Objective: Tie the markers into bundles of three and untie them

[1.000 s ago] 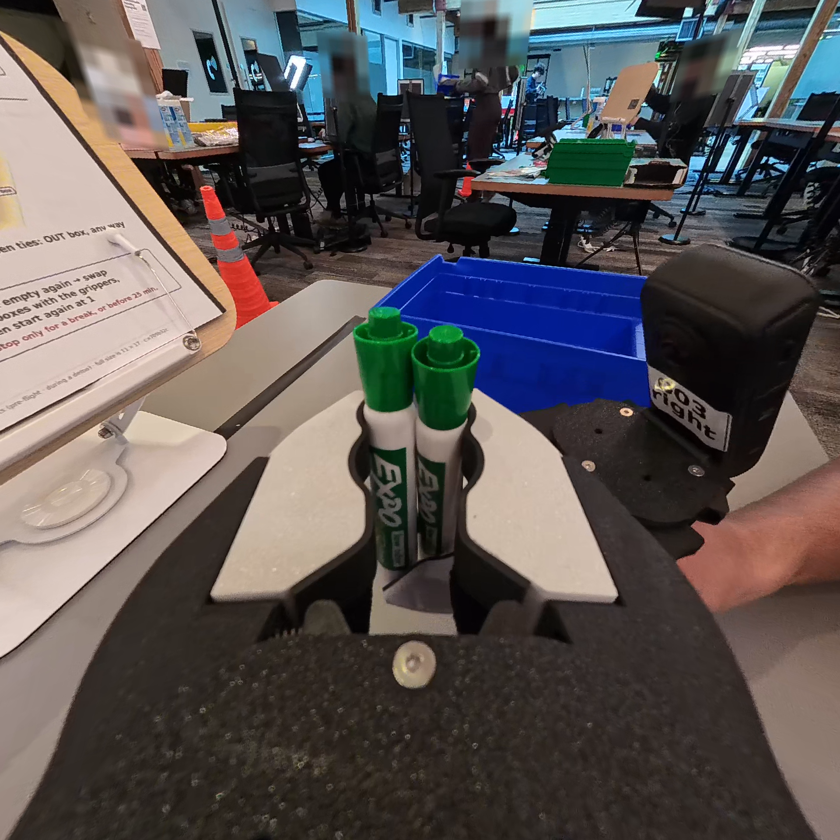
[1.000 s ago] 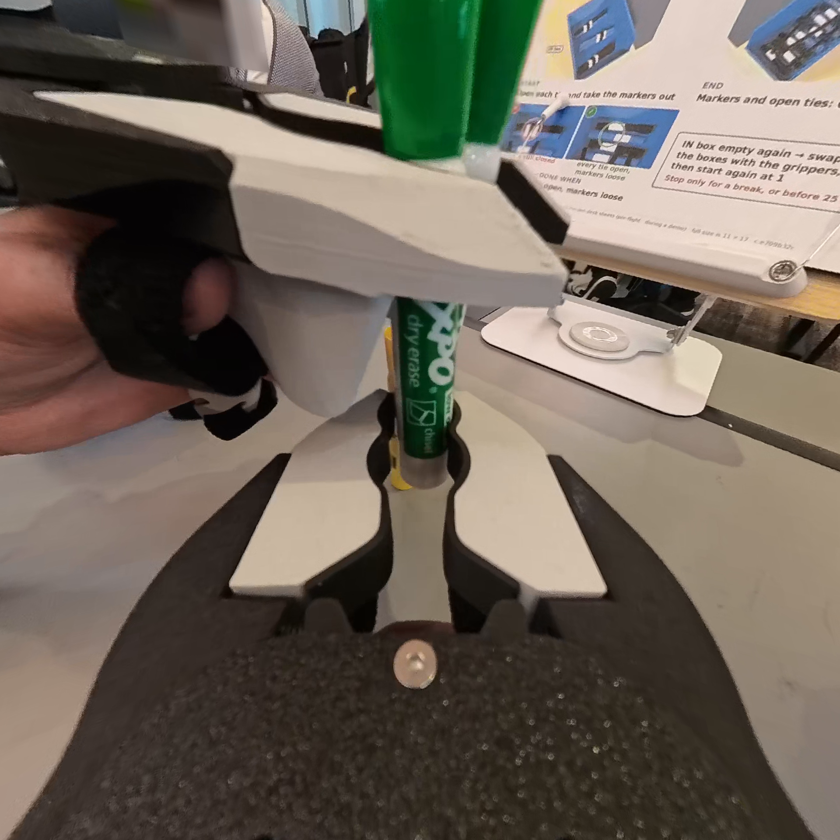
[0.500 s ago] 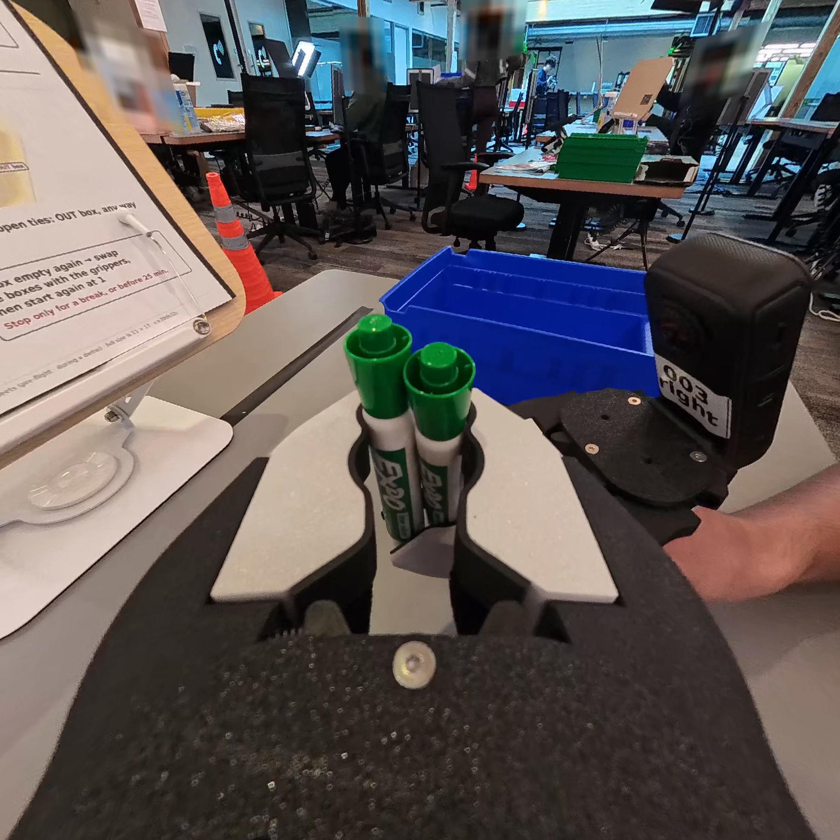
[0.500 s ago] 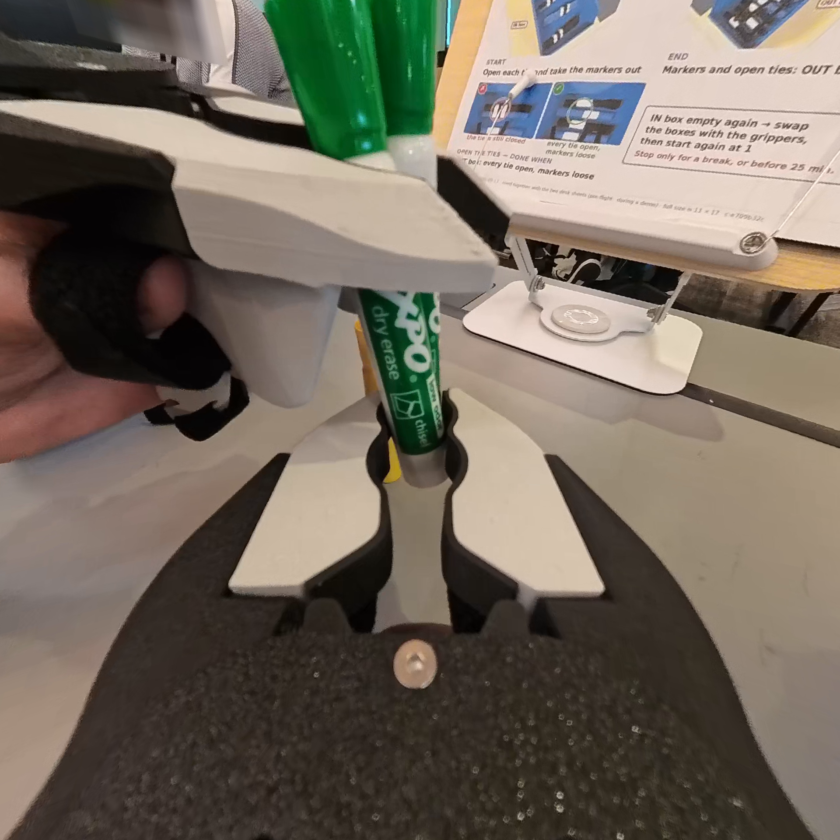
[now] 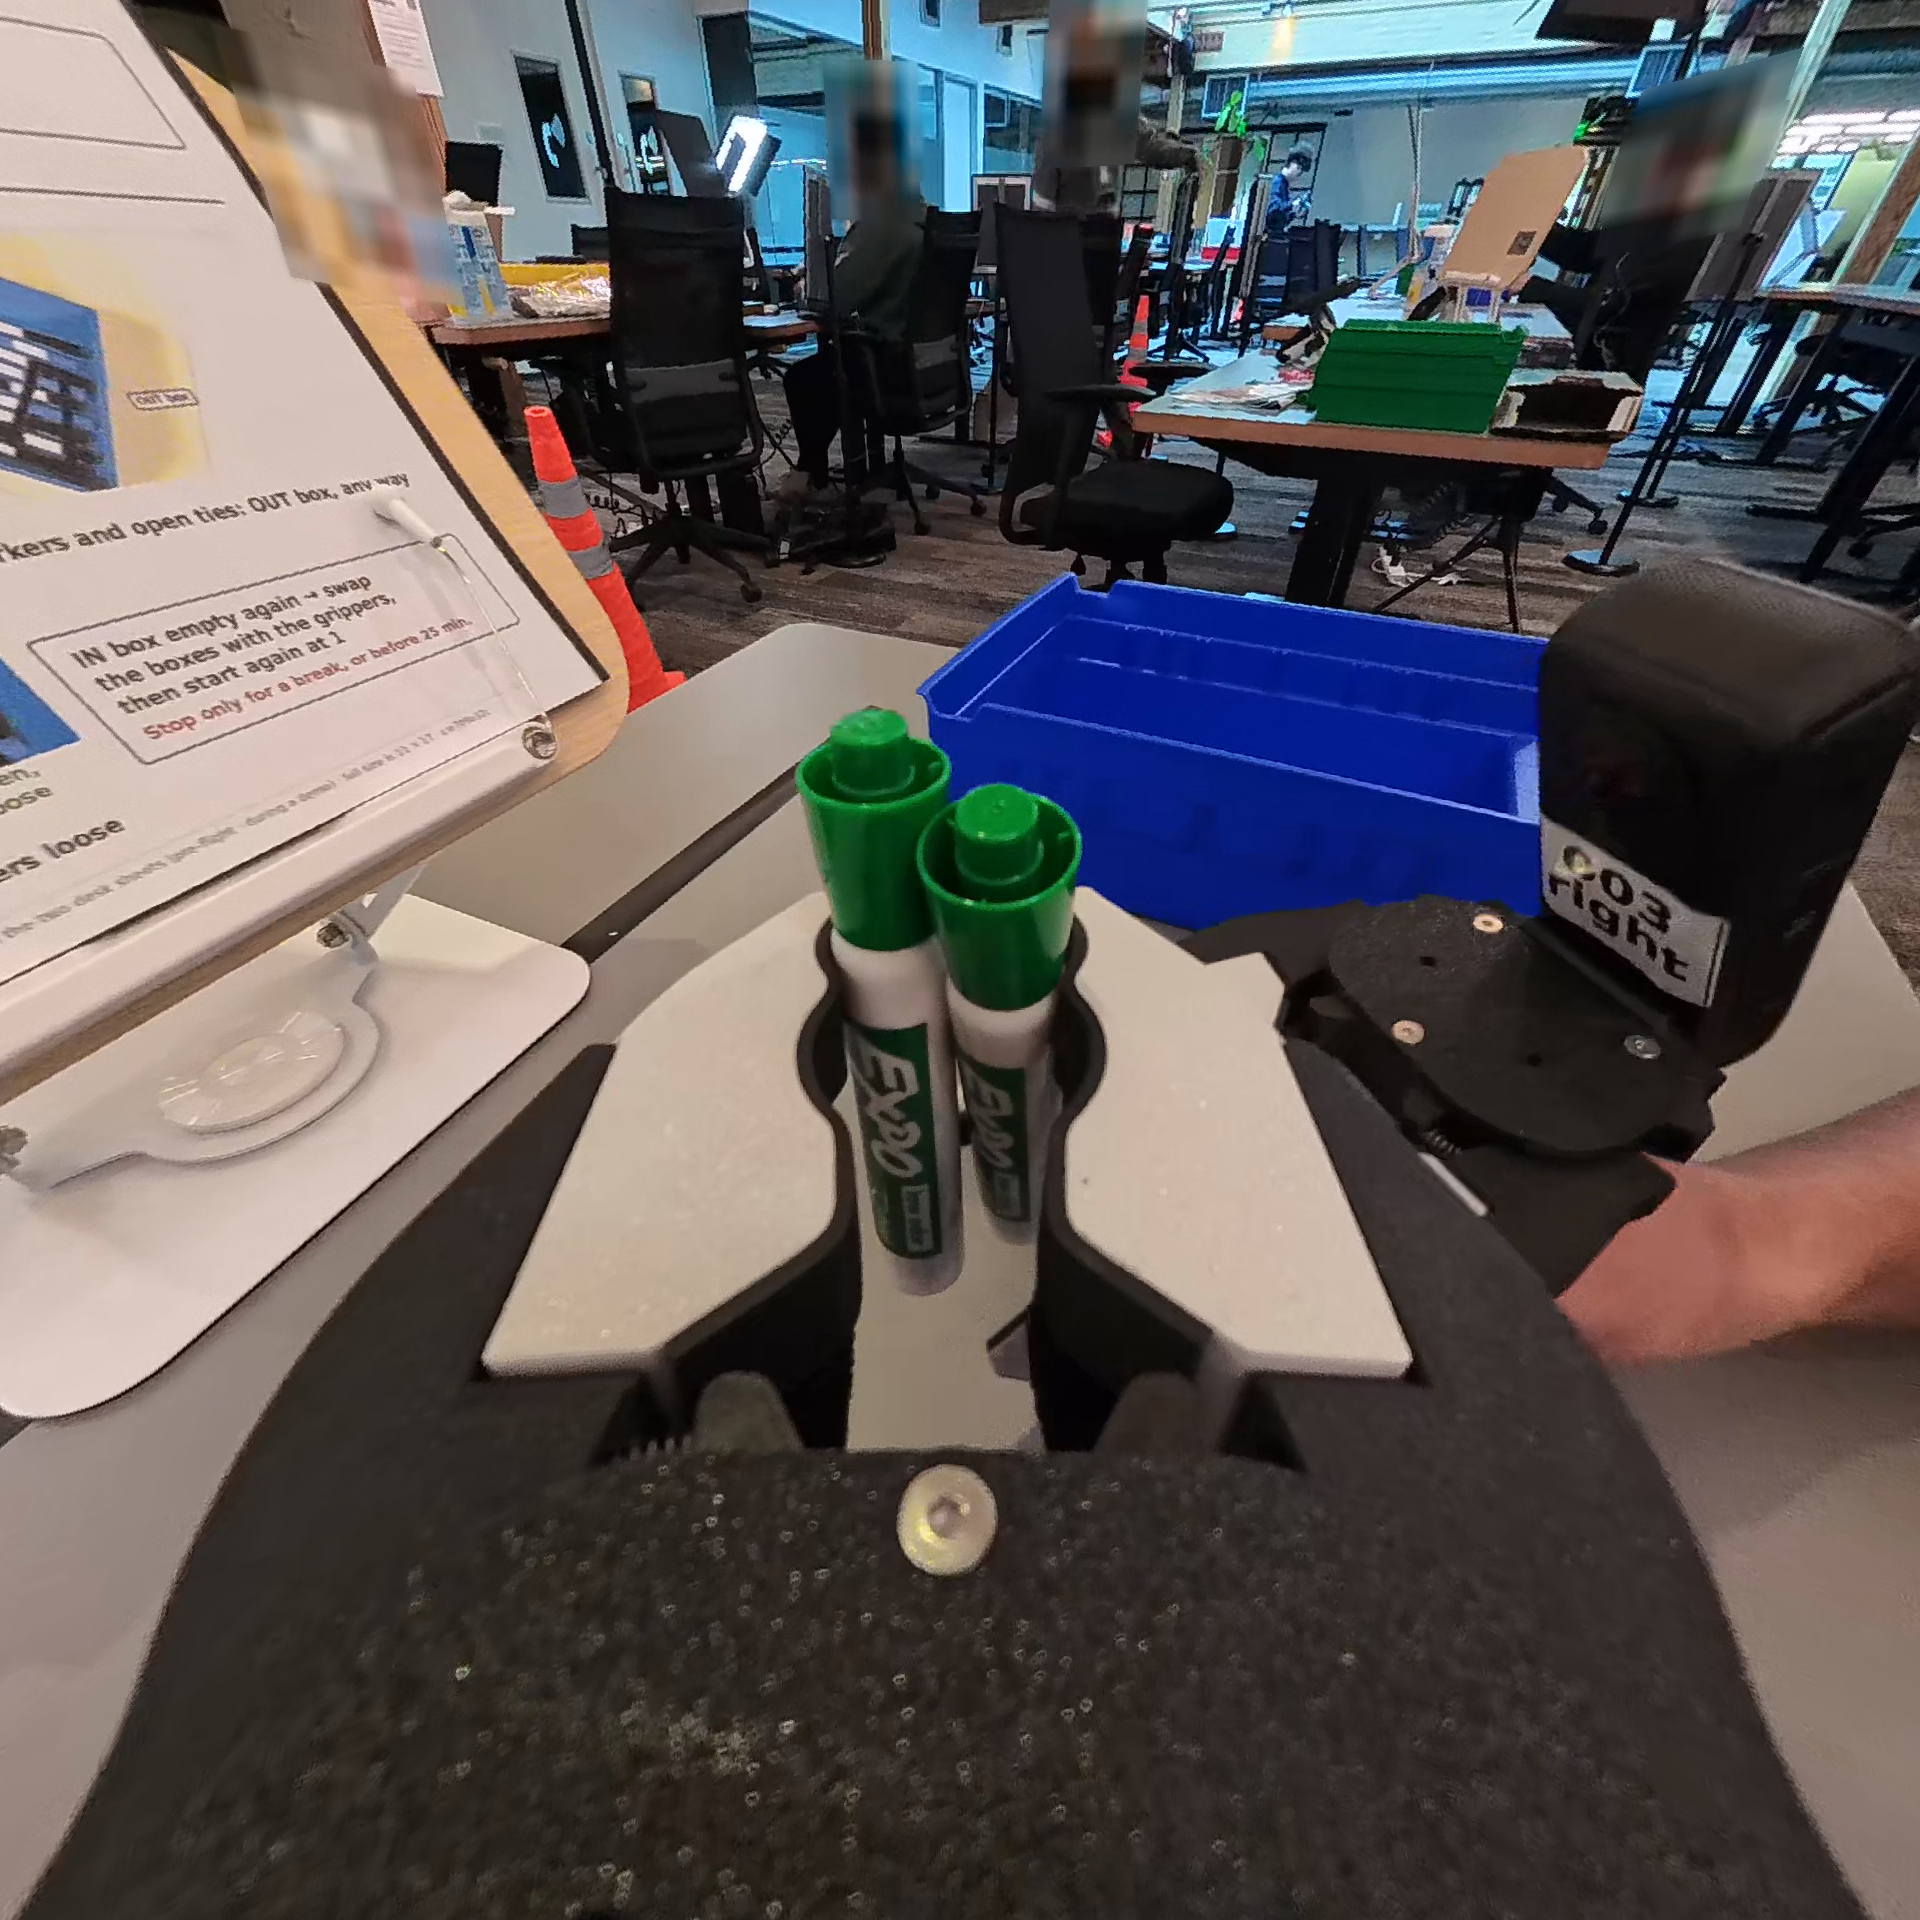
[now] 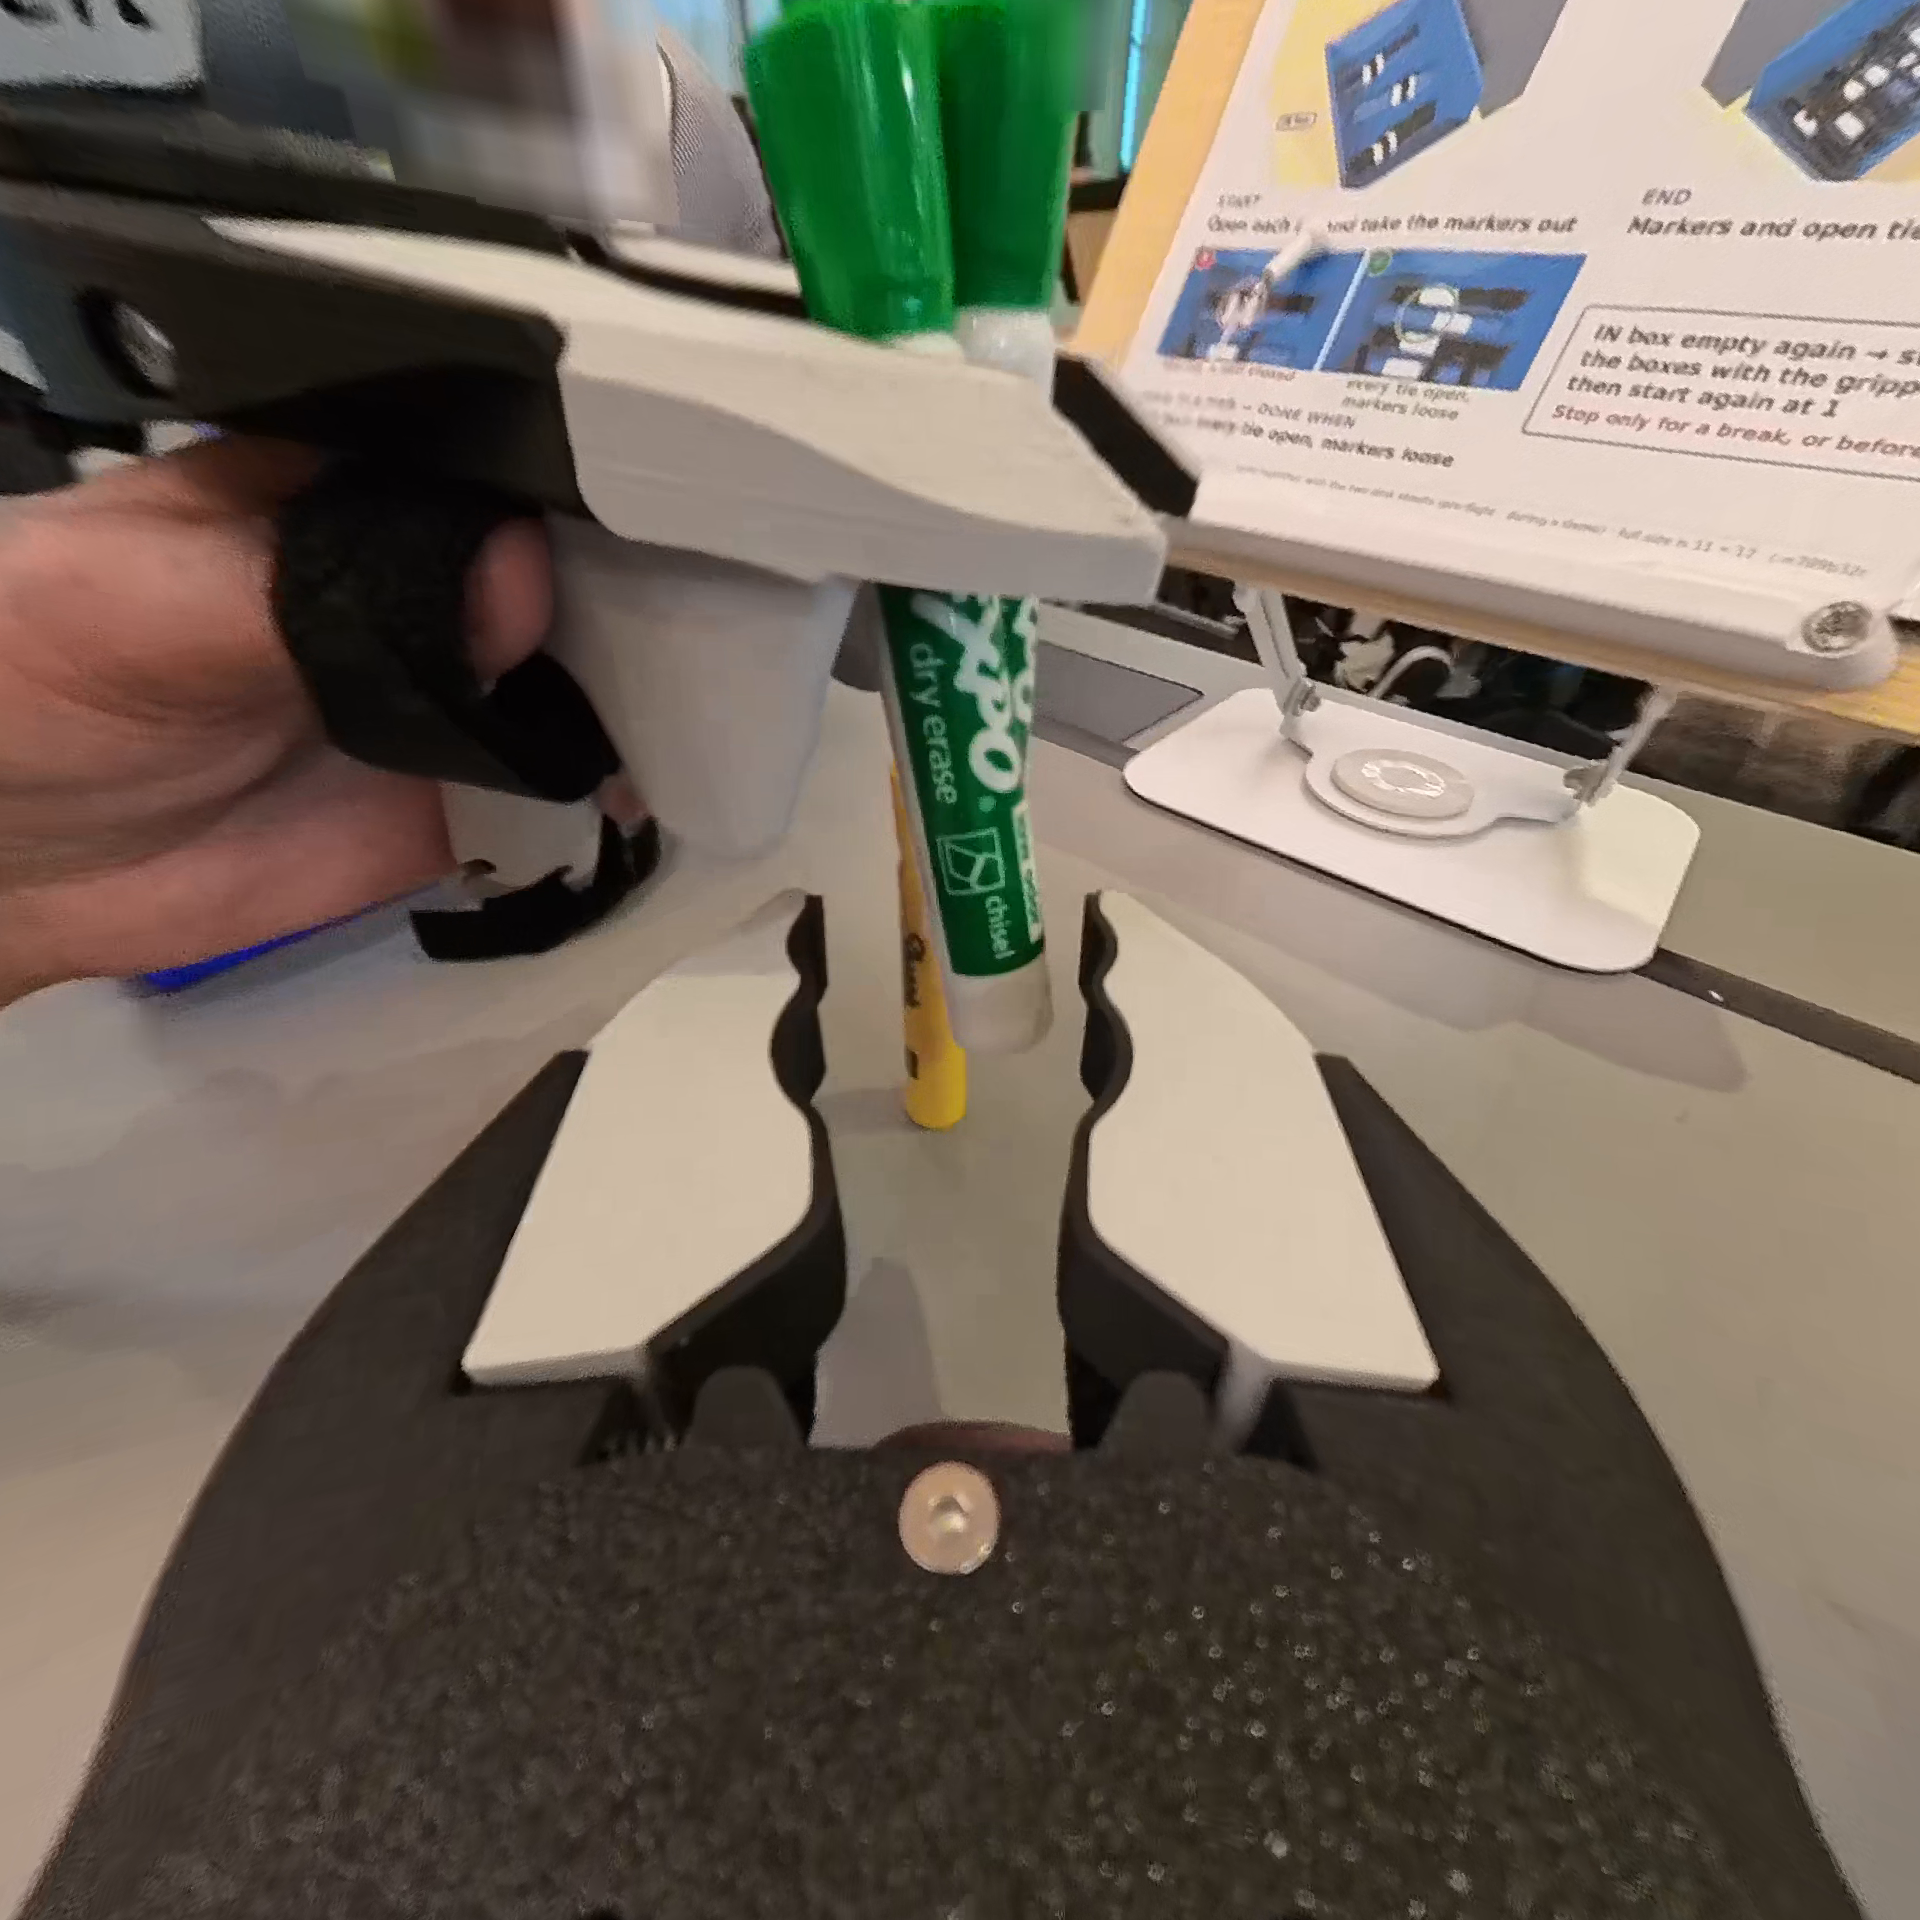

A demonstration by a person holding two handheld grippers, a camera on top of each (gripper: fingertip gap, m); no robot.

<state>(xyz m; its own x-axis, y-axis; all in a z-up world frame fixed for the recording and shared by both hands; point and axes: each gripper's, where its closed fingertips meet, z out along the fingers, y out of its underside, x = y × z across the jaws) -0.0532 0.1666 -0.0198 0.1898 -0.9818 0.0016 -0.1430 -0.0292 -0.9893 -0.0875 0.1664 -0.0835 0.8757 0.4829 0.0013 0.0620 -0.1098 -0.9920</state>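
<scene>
two green markers [image 5: 940, 997] are held upright between the fingers of the left gripper [image 5: 945, 1091], which is closed on their white barrels just below the caps (the caps stand clear above the fingers, the left one a little higher). in the right wrist view the same pair is seen passing down through the left gripper, with the lower end of the barrels hanging free just in front of the right gripper [image 6: 945, 997]. the fingers of the right gripper are set moderately apart, and nothing is touched by them; the barrel ends lie at 12 o'clock from the gap, between the fingertips but apart from both. a thin yellow marker [image 6: 928, 1049] is seen just behind the green ones, at about 11 o'clock from their lower end, tilted, its tip close to the grey table [image 6: 1558, 1195]; what holds it cannot be told.

a blue bin [image 5: 1247, 748] is placed on the table at 1 o'clock in the left wrist view, well behind the markers. an instruction board [image 5: 260, 520] on a white stand [image 5: 260, 1081] is found at 10 o'clock there, and at 2 o'clock in the right wrist view. the left gripper's handle is wrapped by a hand [image 6: 187, 727] at 9 o'clock.
</scene>
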